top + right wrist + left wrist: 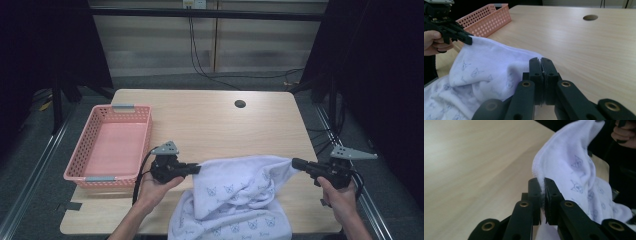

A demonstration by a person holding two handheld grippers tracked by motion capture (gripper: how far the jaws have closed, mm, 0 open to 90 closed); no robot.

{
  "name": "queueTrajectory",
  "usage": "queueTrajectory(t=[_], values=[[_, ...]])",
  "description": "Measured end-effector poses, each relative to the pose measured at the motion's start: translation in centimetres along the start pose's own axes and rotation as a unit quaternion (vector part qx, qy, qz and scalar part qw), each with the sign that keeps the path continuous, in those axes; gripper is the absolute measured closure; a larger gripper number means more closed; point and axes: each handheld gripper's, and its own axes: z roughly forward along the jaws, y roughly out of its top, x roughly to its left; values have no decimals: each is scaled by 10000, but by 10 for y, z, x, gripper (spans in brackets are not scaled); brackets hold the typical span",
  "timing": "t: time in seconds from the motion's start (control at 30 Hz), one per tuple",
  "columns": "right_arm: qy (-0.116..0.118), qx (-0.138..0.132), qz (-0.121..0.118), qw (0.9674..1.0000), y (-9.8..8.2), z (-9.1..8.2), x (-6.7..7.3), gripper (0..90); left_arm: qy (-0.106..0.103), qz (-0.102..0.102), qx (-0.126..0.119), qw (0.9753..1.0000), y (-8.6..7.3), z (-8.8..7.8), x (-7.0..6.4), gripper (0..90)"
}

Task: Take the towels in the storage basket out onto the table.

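I have the white towel (pixel 235 200) pinched at two points along its upper hem, and it hangs between my grippers over the near edge of the table (pixel 210 120), its lower part spilling off toward six o'clock in the high view. My left gripper (pixel 196 169) sits at about nine o'clock of the cloth with its jaws closed onto the stitched edge; the left gripper view shows the hem squeezed between the two black jaws with almost no gap. My right gripper (pixel 295 163) is at about three o'clock of the cloth, jaws likewise clamped tight, and in the right gripper view a thin sliver of fabric sits in the seam between them. The pink basket (pixel 111 145) stands empty well off at ten o'clock from the towel, beside my left hand (pixel 155 187). I judge this cloth to be light, soft and quite limp: it sags in the middle and folds on itself, so it will not hold any shape I give it unless I keep the span taut. It looks grippy rather than slippery, and there is nothing fragile about it. The thicker hem near the corners seems the sensible place to hold, since a pinch in the loose middle would only bunch it.
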Motion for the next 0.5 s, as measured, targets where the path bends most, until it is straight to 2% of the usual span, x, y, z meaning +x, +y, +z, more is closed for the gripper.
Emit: queueTrajectory(t=[0.1,0.2,0.33,0.37,0.43,0.5], values=[[-24,-153,-1,9999,8,-3,-2,877,170,42,-310,9994,15,-19,3,858],[-65,-398,-62,9992,23,-10,-4,878,322,120,-622,9975,33,-39,4,860],[-48,-719,-98,9974,40,-15,-4,878,448,269,-999,9936,57,-61,4,861],[-54,-848,-193,9962,50,-17,-2,879,458,285,-1079,9927,60,-64,3,861],[-27,-907,-196,9957,55,-17,0,878,496,346,-1218,9907,67,-71,1,861],[-59,-1071,-341,9936,68,-19,5,879,564,432,-1308,9889,74,-79,-1,861]])
